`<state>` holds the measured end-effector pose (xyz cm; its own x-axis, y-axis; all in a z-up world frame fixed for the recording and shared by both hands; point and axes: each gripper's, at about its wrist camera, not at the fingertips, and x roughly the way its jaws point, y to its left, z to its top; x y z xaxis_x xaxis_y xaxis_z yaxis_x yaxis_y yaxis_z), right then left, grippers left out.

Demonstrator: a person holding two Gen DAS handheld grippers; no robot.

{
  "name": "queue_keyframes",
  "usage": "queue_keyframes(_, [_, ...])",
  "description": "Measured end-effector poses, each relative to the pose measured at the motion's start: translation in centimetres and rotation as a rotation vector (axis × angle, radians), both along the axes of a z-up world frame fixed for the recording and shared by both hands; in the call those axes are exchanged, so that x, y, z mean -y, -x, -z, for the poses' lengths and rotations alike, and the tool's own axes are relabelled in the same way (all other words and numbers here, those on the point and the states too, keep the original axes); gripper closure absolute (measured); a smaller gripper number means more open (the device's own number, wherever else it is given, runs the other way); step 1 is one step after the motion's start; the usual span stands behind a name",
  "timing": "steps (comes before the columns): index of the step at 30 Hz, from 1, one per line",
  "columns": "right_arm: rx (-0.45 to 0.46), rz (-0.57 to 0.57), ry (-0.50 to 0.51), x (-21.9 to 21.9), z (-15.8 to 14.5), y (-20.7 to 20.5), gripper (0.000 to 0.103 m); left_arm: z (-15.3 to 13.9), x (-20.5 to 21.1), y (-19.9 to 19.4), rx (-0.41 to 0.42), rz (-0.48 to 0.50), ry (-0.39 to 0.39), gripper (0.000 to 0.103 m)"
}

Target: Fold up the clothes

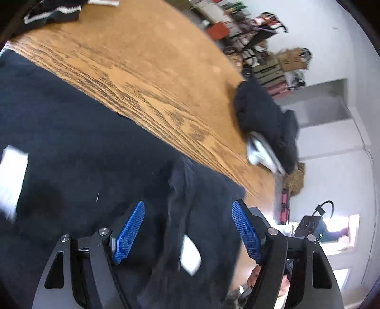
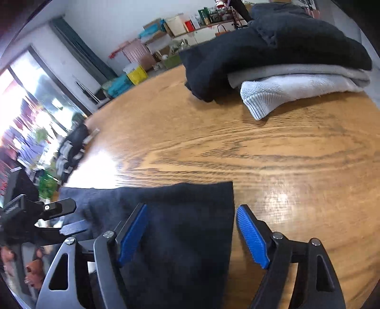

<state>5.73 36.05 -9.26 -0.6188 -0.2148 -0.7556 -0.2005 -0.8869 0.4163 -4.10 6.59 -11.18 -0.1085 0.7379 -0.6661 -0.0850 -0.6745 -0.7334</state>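
Observation:
A dark navy garment lies spread on the round wooden table. It carries a white label and a white patch. My left gripper hangs open over it, and a raised ridge of the cloth runs between the blue pads without touching them. In the right wrist view the garment's square corner lies under my right gripper. That gripper is open, its right pad over bare wood past the cloth's edge. The left gripper's body shows at the left.
A folded stack of dark, grey and white clothes sits near the table's far edge; it also appears as the stack in the left wrist view. Another dark pile with white stripes lies at a far edge. Cluttered shelves line the wall.

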Motion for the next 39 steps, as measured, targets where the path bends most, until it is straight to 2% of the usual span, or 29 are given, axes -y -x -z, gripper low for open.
queue_keyframes(2, [-0.023, -0.009, 0.022, 0.2, -0.7, -1.5, 0.022, -1.0, 0.4, -2.2, -0.005, 0.056, -0.046, 0.026])
queue_keyframes(5, [-0.008, -0.087, 0.044, 1.8, -1.0, -5.1, 0.021, -1.3, 0.1, -6.4, 0.025, 0.193, -0.064, 0.026])
queue_keyframes(9, [0.035, -0.164, 0.051, 3.6, -0.3, -9.4, 0.021, -1.0, -0.1, -9.6, 0.042, 0.251, -0.113, 0.026])
queue_keyframes(14, [0.053, -0.192, 0.086, 4.6, 0.6, -13.5, 0.02, 1.8, 0.0, -10.2, 0.088, 0.224, -0.032, 0.026])
queue_keyframes(17, [0.081, -0.164, 0.09, 4.5, 1.3, -14.5, 0.02, 3.2, 0.6, -10.0, 0.145, 0.176, -0.085, 0.026])
queue_keyframes(18, [0.089, -0.152, 0.082, 4.4, 1.6, -14.6, 0.021, 2.9, 0.9, -10.1, 0.14, 0.162, -0.091, 0.026])
queue_keyframes(20, [0.091, -0.128, 0.079, 4.0, 1.4, -14.9, 0.022, 1.2, 1.3, -10.8, 0.054, 0.149, -0.061, 0.026])
queue_keyframes(22, [0.083, -0.105, 0.082, 3.4, 1.0, -15.4, 0.022, -0.8, 1.5, -11.7, -0.063, 0.137, 0.004, 0.026])
queue_keyframes(24, [0.078, -0.086, 0.093, 2.7, 0.8, -15.8, 0.022, -3.2, 1.6, -13.1, -0.23, 0.115, 0.115, 0.026])
queue_keyframes(27, [0.077, -0.064, 0.132, 2.3, 0.9, -16.5, 0.021, -4.9, 1.1, -14.9, -0.441, 0.107, 0.286, 0.026])
queue_keyframes(30, [0.094, -0.057, 0.155, 2.7, 1.3, -16.8, 0.021, -5.2, 1.2, -15.9, -0.536, 0.122, 0.371, 0.026])
queue_keyframes(35, [0.12, -0.068, 0.166, 3.5, 1.8, -17.1, 0.021, -5.3, 3.0, -17.1, -0.651, 0.122, 0.442, 0.026])
queue_keyframes(39, [0.136, -0.063, 0.249, 3.5, 2.1, -16.9, 0.021, -4.9, 3.3, -17.8, -0.702, 0.151, 0.441, 0.026])
